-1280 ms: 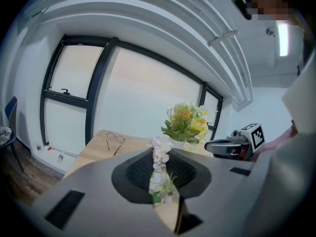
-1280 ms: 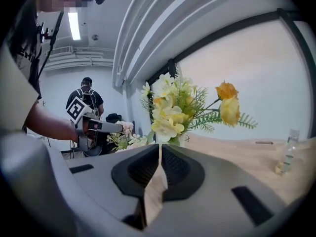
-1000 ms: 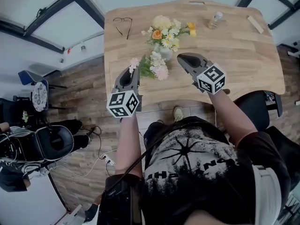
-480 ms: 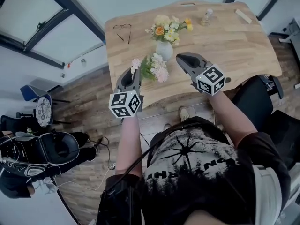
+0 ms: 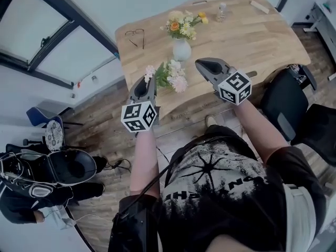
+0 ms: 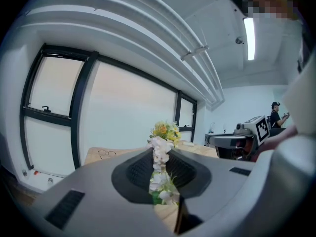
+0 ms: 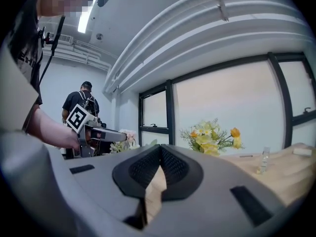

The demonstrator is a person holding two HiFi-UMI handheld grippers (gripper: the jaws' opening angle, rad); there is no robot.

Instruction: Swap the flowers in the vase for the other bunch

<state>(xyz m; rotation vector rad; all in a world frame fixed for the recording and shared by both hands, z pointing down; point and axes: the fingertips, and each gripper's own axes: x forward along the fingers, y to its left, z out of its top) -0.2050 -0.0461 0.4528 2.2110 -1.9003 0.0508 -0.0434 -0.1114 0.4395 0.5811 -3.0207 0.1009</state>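
A white vase (image 5: 181, 50) with a yellow and orange bunch (image 5: 184, 24) stands on the wooden table (image 5: 252, 41). My left gripper (image 5: 147, 80) is shut on the stems of a pink and white bunch (image 5: 169, 75), held above the table's near edge, in front of the vase. Along its jaws the blossoms (image 6: 159, 172) stick up between the pads, and the yellow bunch (image 6: 166, 130) shows behind them. My right gripper (image 5: 202, 63) hovers to the right of the vase, shut with nothing in it (image 7: 160, 149). From it I see the yellow bunch (image 7: 210, 135) and the left gripper (image 7: 106, 135).
Glasses (image 5: 135, 34) lie at the table's far left. A small bottle (image 5: 222, 9) and a wooden block (image 5: 259, 6) sit at the far right. A black chair (image 5: 286, 106) stands by the right edge. A person (image 7: 84, 100) stands in the background.
Both grippers have risen and drawn back from the vase toward the table's near edge. The pink bunch has stayed in the left gripper. The vase has not moved.
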